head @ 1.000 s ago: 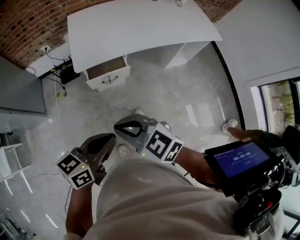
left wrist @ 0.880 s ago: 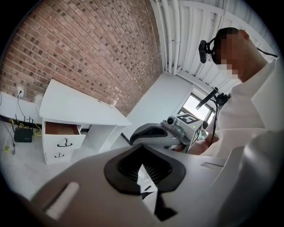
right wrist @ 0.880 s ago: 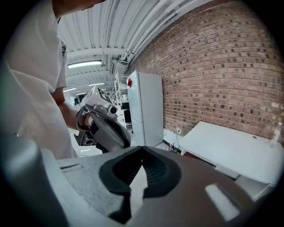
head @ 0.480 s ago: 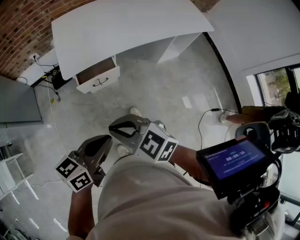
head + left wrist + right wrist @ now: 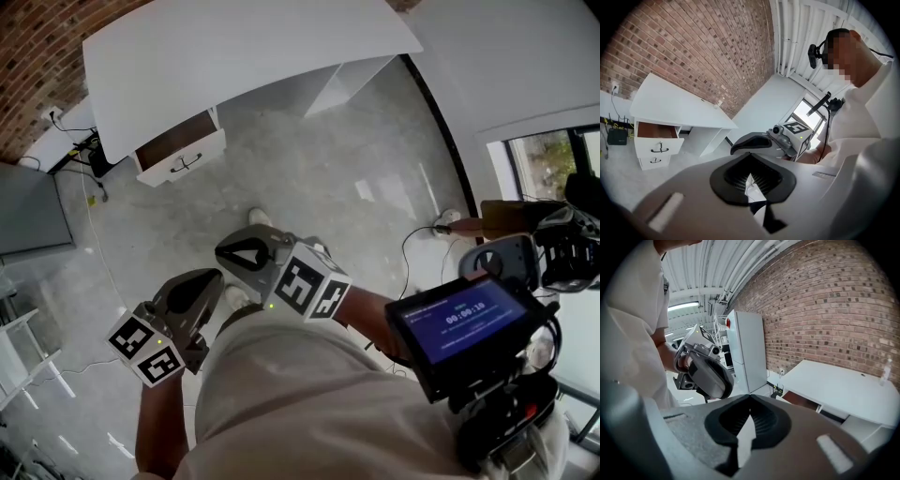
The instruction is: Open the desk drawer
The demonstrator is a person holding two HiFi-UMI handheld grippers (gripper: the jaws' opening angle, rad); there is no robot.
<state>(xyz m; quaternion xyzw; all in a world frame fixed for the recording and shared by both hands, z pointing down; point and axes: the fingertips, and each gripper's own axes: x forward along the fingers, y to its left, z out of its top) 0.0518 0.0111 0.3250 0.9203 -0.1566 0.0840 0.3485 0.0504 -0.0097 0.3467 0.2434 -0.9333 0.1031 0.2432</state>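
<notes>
One drawer at 10 o'clock, partly pulled out under the white worktop, well apart from both grippers. At 8 o'clock, left gripper, jaws pressed together on nothing; just beside, right gripper, jaws likewise together, empty.

A: Head camera: high overhead, facing steeply down at the floor. The desk sits far off at 11 o'clock.

B: Left gripper view: low, looking along its jaws, desk at 9 o'clock. Right gripper view: desk at 4 o'clock. All three share it.
</notes>
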